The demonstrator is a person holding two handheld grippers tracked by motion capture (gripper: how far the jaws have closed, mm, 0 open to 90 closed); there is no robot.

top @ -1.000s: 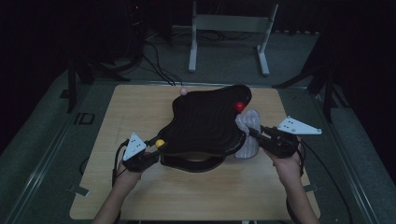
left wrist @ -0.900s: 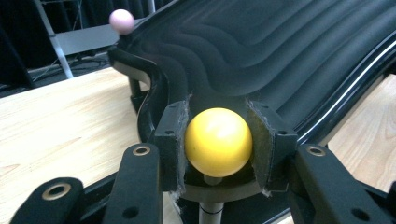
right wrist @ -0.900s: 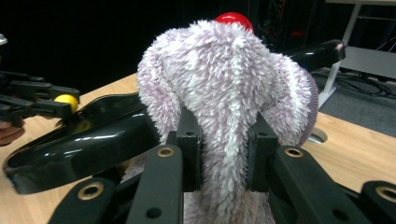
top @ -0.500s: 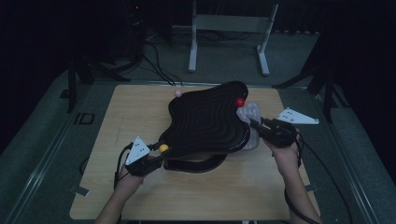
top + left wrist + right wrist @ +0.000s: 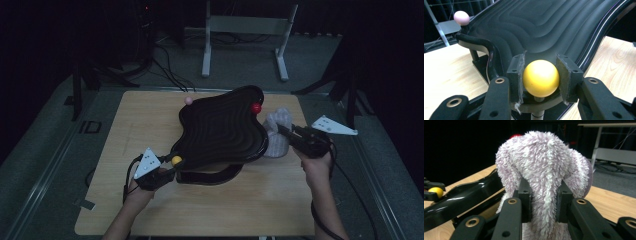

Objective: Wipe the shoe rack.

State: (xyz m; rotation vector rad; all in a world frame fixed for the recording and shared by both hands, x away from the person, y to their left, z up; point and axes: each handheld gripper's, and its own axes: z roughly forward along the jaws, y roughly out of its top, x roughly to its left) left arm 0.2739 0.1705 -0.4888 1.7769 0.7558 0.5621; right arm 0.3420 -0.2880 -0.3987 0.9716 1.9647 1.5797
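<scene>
Two grippers are both busy, one at each side of the black tray (image 5: 220,132) that sits raised on its stand over the middle of the wooden table (image 5: 150,200). Nearest the person's edge, the left gripper (image 5: 167,167) has its jaws pinching the yellow ball (image 5: 541,78) that tops a short post at the tray's near-left corner; from that gripper's own camera the pads press the ball from either side, and the ridged black surface runs away from it and upward. Across the tray, toward the table's right edge, the right gripper (image 5: 286,131) has its jaws pressed tight into a fluffy lilac-and-white plush cloth (image 5: 544,170), whose pile bulges out above and around the pads. That cloth hangs just beside the tray's right rim, touching or nearly so; I cannot tell which. The tray's long axis runs from the near-left corner, where the yellow ball is, toward the far right, where a red ball (image 5: 256,108) stands on the rim. So the cloth lies to the right of the tray, and the right hand is plainly the nearer one for bringing it over the ridges, I'd judge, while the left steadies the tray. Farthest off, a pink ball (image 5: 188,100) marks the tray's far-left corner.
</scene>
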